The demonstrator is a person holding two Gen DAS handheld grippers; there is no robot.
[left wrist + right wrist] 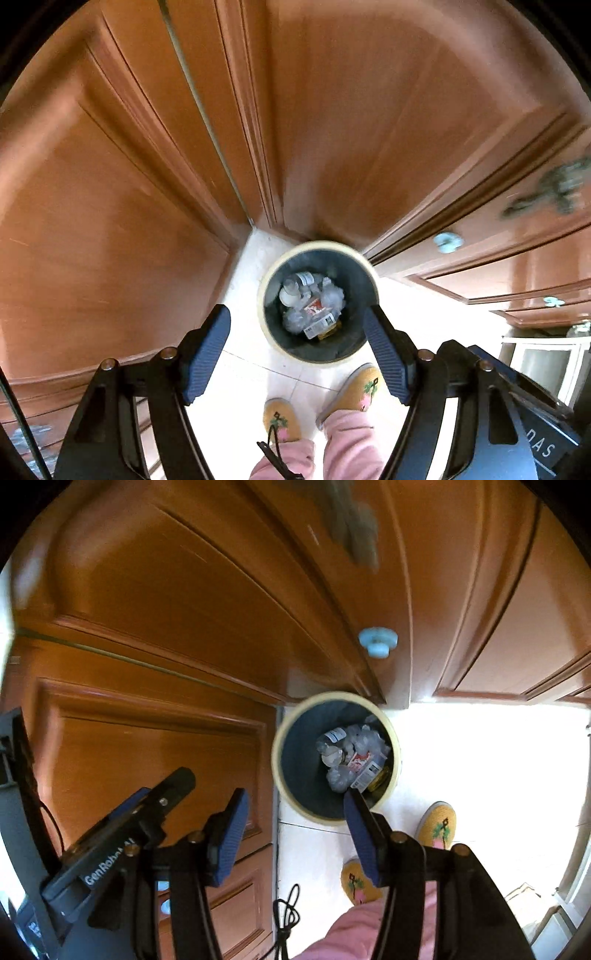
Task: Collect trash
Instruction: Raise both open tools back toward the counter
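We see wood cabinets [110,184] wrapping a corner, pale tile floor [251,369] below. The bin [271,339] stands on the floor in that corner, upright, mouth open to us, close against the cabinet fronts. We look almost straight down into it.

Trash [314,302] sits at the bottom of the bin: a clear bottle [303,280], crumpled plastic, a printed carton. Bottle's long axis is too small to call.

Left gripper [295,354] hangs above the bin, jaws wide, nothing between them; the bin shows right through the gap. Right gripper [295,834] also has jaws wide and empty, but its gap sits off to the bin's left, with one finger [360,834] overlapping the rim.

We judge the left one better centred over the mouth. No loose trash shows on the floor here, so we guess the next pickup lies elsewhere.

Slippers [354,384] stand just beside the bin.
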